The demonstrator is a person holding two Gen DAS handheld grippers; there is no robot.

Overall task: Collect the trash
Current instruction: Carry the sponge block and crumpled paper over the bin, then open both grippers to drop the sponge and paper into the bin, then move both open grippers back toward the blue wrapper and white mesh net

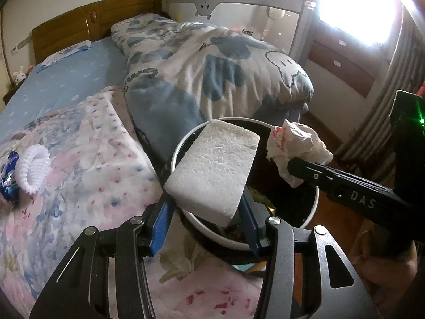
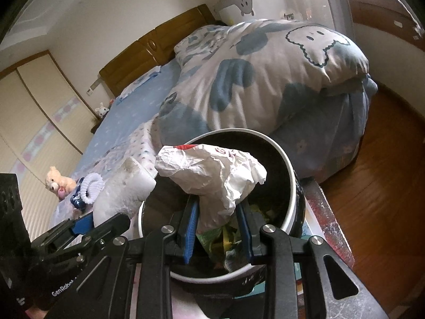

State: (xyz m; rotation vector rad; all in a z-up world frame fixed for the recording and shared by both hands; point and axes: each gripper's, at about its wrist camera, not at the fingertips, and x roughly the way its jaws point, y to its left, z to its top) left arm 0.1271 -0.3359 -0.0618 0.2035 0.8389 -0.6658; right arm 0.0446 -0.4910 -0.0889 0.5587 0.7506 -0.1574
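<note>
My left gripper (image 1: 205,210) is shut on a white foam block (image 1: 215,170) and holds it over the left rim of a round trash bin (image 1: 314,204) with a dark liner. My right gripper (image 2: 217,212) is shut on a crumpled white paper wrapper with red print (image 2: 212,170), held over the bin's opening (image 2: 290,170). The wrapper also shows in the left wrist view (image 1: 297,148), and the foam block shows in the right wrist view (image 2: 124,188). Trash lies inside the bin (image 2: 228,236). A white spiral ring (image 1: 33,170) and a blue wrapper (image 1: 9,178) lie on the bed.
The bin stands beside the bed, against a floral blanket (image 1: 87,164). A rolled blue-and-white quilt (image 1: 212,63) lies behind it. A crumpled tissue (image 1: 183,260) lies on the blanket below the bin. A plush toy (image 2: 58,182) sits on the bed. Wooden floor (image 2: 385,186) lies to the right.
</note>
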